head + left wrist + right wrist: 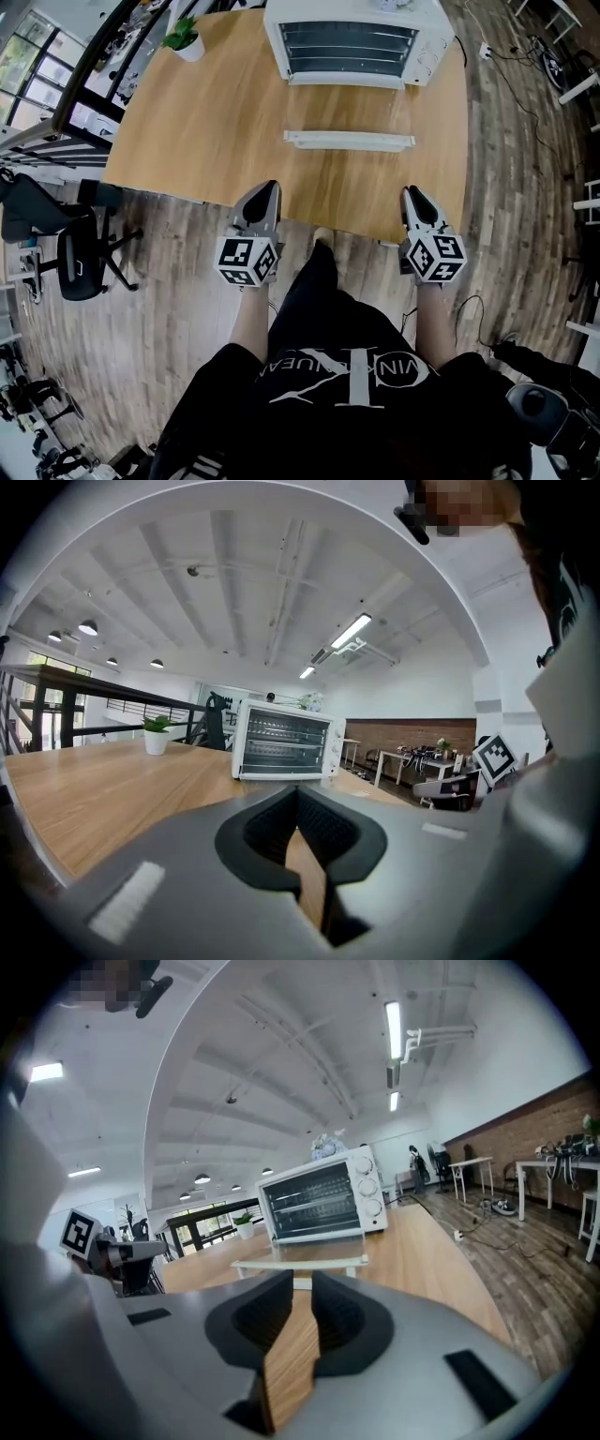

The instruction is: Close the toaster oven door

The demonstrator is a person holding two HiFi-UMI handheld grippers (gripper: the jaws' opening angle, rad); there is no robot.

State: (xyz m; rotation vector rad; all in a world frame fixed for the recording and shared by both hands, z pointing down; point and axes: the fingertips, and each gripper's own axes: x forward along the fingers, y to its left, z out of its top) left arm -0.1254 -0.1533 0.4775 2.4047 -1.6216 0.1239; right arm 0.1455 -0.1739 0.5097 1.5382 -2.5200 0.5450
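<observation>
Head view: oven (352, 37) sits at far edge of table (234, 122), door (349, 141) dropped flat toward the person, racks showing. Plant (183, 37) at far left corner, chair (84, 258) on floor left of table. Both forearms reach fwd side by side; left gripper (267, 187) & right gripper (412, 194) hover over near table edge, well short of door, tips pointing at oven.

Left gripper view: held low & level over table. Jaws meet at tips (296, 794), nothing btwn them. Oven (281, 742) ahead w/ plant (156, 733) to its left; door can't be made out here.

Right gripper view: jaws (302, 1281) a narrow slit apart, empty. Open door (300, 1262) shows clearly, lying level in front of oven (323, 1199), straight ahead of the jaws and apart from them
</observation>
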